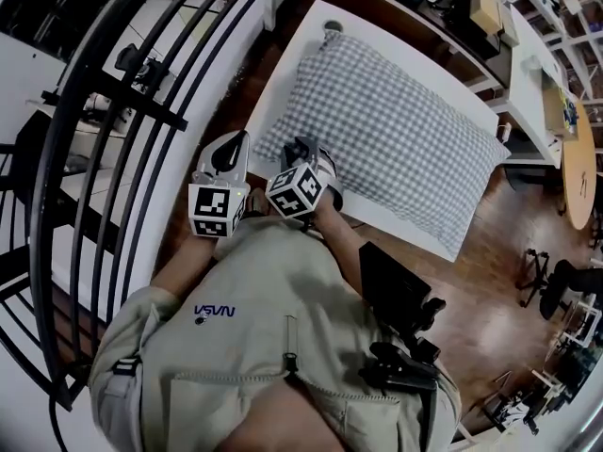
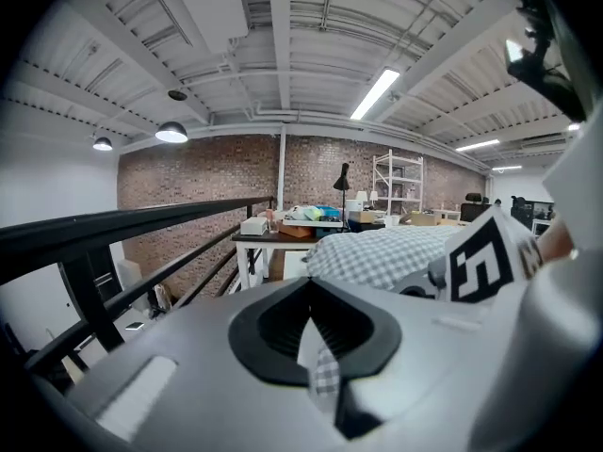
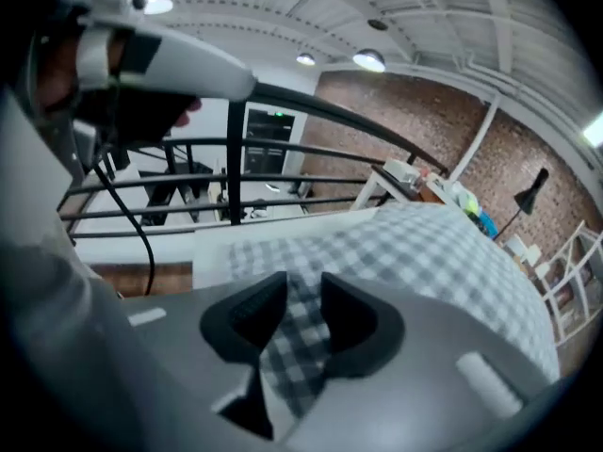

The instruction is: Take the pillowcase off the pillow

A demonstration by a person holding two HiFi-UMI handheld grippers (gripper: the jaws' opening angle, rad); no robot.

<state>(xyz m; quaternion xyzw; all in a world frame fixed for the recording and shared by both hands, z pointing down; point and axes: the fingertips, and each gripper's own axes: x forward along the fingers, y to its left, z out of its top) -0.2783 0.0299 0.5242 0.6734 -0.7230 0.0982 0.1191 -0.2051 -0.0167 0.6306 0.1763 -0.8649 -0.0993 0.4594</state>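
The checked pillowcase (image 1: pixel 396 130), stuffed full, lies flat across the white table (image 1: pixel 283 73), and we're working at its near corner. Our left gripper (image 2: pixel 311 342) is clamped tight on a thin strip of the checked cloth. Our right gripper (image 3: pixel 294 314) sits just beside it with its jaws about half apart. The fabric runs between the pads, which aren't closed on it.

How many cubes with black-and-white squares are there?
2. The left cube is just above the person's jacket. The right cube is next to it, at the near end of the checked pillow. None seem hidden.
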